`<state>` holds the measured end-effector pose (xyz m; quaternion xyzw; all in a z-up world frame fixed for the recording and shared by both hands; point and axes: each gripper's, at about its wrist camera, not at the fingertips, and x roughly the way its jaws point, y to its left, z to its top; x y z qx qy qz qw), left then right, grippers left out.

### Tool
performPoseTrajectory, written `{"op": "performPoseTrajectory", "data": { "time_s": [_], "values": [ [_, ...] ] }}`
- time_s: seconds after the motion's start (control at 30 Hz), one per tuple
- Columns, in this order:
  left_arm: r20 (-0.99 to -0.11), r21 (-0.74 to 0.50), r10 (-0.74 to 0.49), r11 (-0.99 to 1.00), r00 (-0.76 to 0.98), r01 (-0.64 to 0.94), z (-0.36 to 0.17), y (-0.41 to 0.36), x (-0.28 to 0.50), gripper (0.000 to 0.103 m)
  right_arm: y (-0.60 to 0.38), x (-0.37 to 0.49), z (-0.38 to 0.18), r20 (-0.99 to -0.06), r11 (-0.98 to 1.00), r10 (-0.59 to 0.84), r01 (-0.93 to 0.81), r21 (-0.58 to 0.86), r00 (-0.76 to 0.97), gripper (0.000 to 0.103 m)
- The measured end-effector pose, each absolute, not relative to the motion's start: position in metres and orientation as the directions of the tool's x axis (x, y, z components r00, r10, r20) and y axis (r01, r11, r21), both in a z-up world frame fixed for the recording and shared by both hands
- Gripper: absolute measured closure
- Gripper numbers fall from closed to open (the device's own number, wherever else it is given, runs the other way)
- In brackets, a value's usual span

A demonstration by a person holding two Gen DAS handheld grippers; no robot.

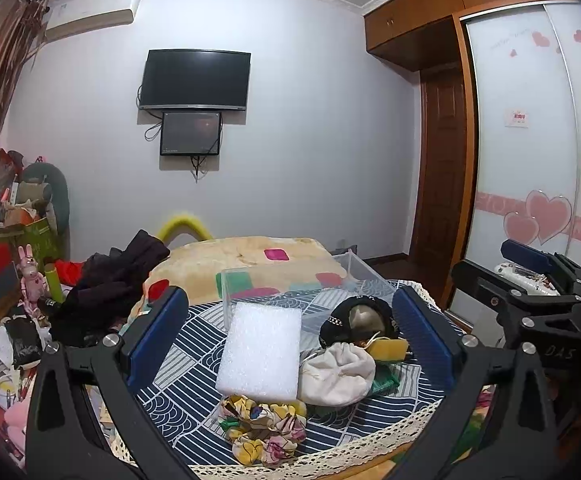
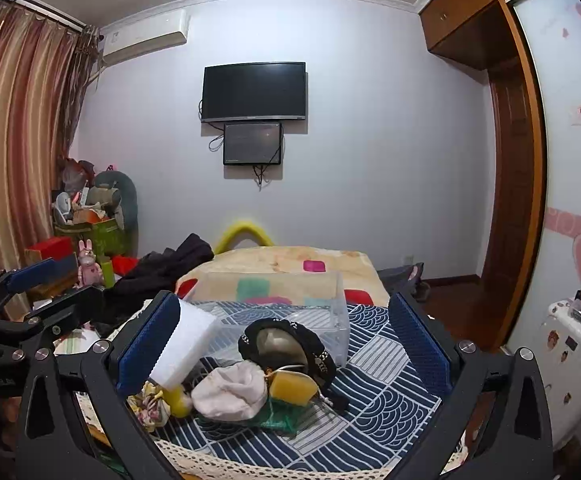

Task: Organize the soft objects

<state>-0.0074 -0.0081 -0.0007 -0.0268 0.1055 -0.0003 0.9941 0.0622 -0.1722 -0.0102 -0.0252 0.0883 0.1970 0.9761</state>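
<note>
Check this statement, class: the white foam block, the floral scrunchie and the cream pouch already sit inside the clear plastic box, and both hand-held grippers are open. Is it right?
Not quite. The white foam block, floral scrunchie and cream pouch lie on the patterned cloth in front of the clear plastic box, not inside it, as the left wrist view shows. Both hand-held grippers are open.

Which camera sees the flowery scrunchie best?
The left wrist view. There the flowery scrunchie lies whole and unhidden on the patterned cloth, just in front of the white foam block. In the right wrist view only part of it shows, tucked under the foam and cut off by that gripper's finger.
</note>
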Motion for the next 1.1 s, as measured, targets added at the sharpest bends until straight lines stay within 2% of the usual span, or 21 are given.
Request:
{"op": "performPoseTrajectory", "data": {
  "time_s": [1.1],
  "values": [
    [-0.209, -0.060, -0.009, 0.998, 0.978, -0.004, 0.0008, -0.0080, -0.0072, 0.000, -0.1730, 0.0598, -0.0052, -0.171, 0.919, 0.387, -0.394, -0.003, 0.906, 0.000]
  ]
}}
